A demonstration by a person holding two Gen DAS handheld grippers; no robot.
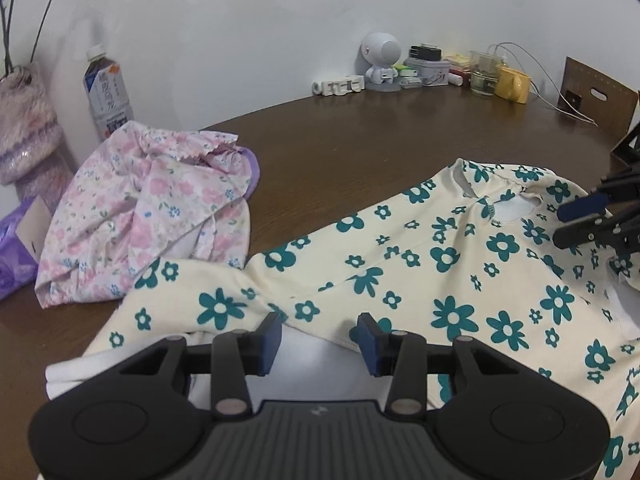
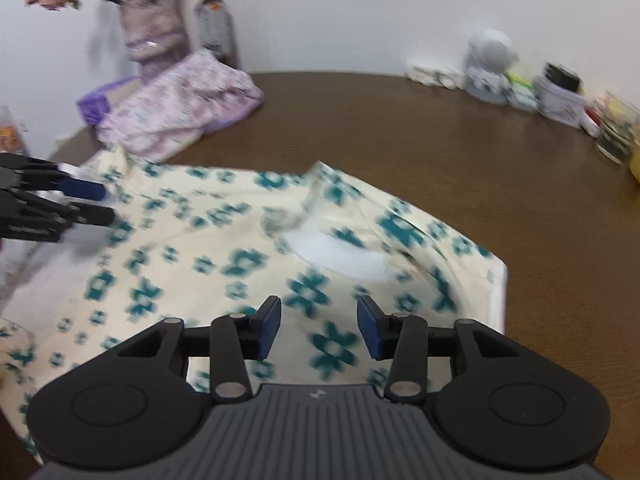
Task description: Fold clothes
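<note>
A cream cotton top printed with teal flowers (image 1: 452,264) lies spread across the near half of a dark brown wooden table (image 1: 360,136), its round neck opening toward the far side and one long sleeve trailing off to the left — no fold can be seen in it yet. The left gripper (image 1: 320,338) hovers over the sleeve and the hem beside it, its blue-padded jaws parted with nothing between them. The right gripper (image 2: 319,328) hangs over the body of the top just near of the neckline, jaws likewise apart and empty; that view is smeared, so whether the pads brush the cloth cannot be told. At the far left a crumpled pink floral garment (image 1: 148,208) sits in a heap against a fuzzy pink-and-lilac vase (image 1: 24,128) and a plastic tea bottle (image 1: 106,92), evidently waiting its turn. Small clutter — a white toy robot (image 1: 380,62) among it — lines the far edge by the wall. By the look of things the job is barely begun: the floral top is laid out flat and ready, both sleeves and the body remain to be folded, and the pink piece has not been touched
</note>
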